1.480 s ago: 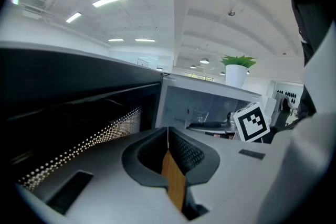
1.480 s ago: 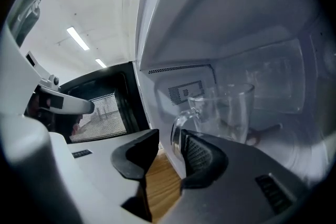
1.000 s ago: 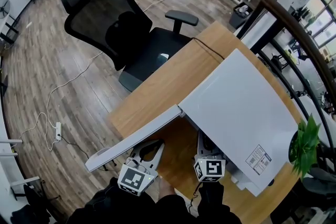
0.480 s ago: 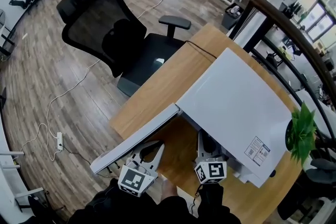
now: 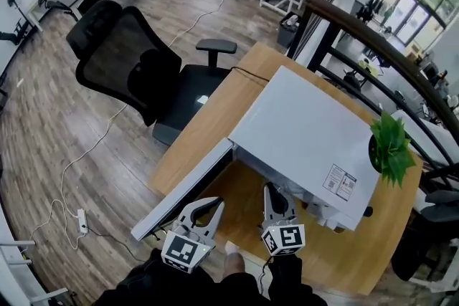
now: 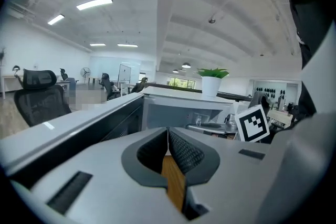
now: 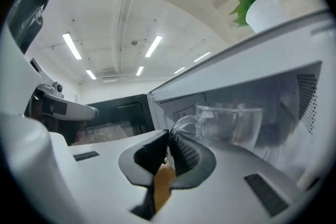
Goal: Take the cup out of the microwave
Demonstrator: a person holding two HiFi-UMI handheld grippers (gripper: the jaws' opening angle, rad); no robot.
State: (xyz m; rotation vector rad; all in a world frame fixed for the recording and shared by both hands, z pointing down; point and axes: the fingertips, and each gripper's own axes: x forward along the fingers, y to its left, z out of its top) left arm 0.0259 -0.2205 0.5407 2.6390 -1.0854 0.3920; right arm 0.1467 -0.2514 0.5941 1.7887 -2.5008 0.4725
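A white microwave (image 5: 308, 132) stands on the wooden table (image 5: 215, 118) with its door (image 5: 188, 186) swung open to the left. In the right gripper view a clear glass cup (image 7: 231, 123) sits in the cavity's mouth. My right gripper (image 7: 169, 139) has just been closing and is shut on the cup's handle (image 7: 184, 124). In the head view the right gripper (image 5: 274, 190) reaches under the microwave's front edge, and the cup is hidden there. The left gripper (image 5: 214, 204) hovers beside the door, shut, with nothing between its pads (image 6: 181, 150).
A potted plant (image 5: 391, 147) stands on the microwave's far right corner. A black office chair (image 5: 136, 72) sits beyond the table's left side. A dark curved railing (image 5: 373, 32) runs behind the table. The open door reaches out past the table's near left edge.
The head view has swung, so microwave and table sit higher and further left. More of the right gripper's fingers show outside the microwave's front edge. The left gripper stays beside the door.
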